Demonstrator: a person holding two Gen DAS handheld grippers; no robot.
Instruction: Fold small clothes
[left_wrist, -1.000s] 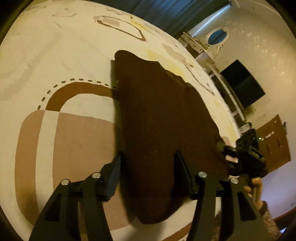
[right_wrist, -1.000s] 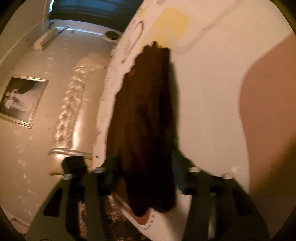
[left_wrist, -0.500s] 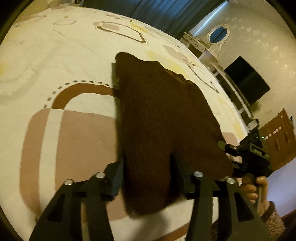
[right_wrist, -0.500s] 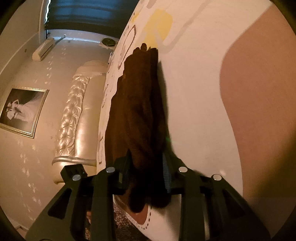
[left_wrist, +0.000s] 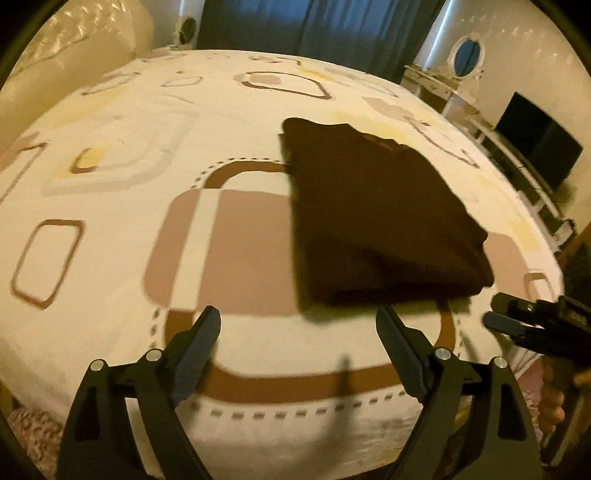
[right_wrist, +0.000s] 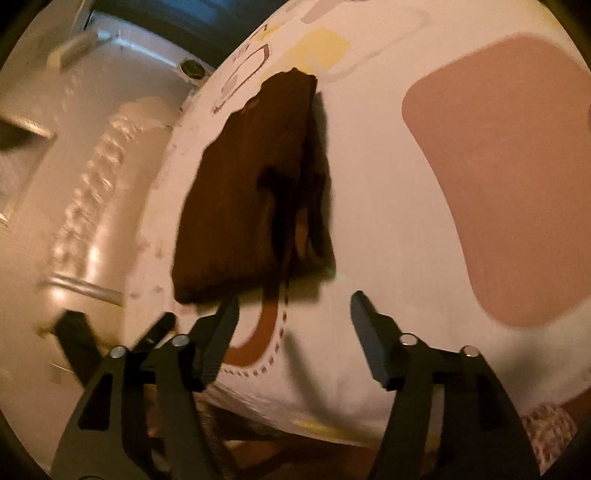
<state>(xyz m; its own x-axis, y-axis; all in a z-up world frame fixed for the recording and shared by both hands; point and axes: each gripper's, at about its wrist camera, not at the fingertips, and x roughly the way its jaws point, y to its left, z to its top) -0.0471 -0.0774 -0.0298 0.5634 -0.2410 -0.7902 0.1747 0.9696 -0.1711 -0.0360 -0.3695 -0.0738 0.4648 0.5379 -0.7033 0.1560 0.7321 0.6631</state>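
While the left wrist camera looked along its own fingers, we recorded the left claw (left_wrist: 297, 325) released, its two dark fingers spread wide with nothing between them. It hung above the near edge of the bed (left_wrist: 110, 258), over a cream sheet printed with tan and brown rounded squares. The dark brown garment (left_wrist: 376, 221) lay folded into a compact block on the sheet, just beyond the fingertips and nearer the right-hand one, apart from both. We saw part of the right claw (left_wrist: 517, 325) at the frame's right margin, near the garment's close corner, but could not judge its opening from here. A padded headboard (left_wrist: 74, 74) stood at upper left, a dark curtain (left_wrist: 314, 26) behind the bed, and a dark screen (left_wrist: 539, 147) on a white unit at right.

From the right wrist camera, which was somewhat blurred, we noted the right claw (right_wrist: 293, 306) likewise released and gripping nothing. The garment (right_wrist: 243, 192) lay on the bed (right_wrist: 388, 184) just ahead of the fingertips; its near corner sat very close to the left-hand finger (right_wrist: 218, 339), and we could not tell whether they touched. Its right side showed loose, uneven layers with a dark gap. The left claw (right_wrist: 110, 332) showed only in part at lower left.
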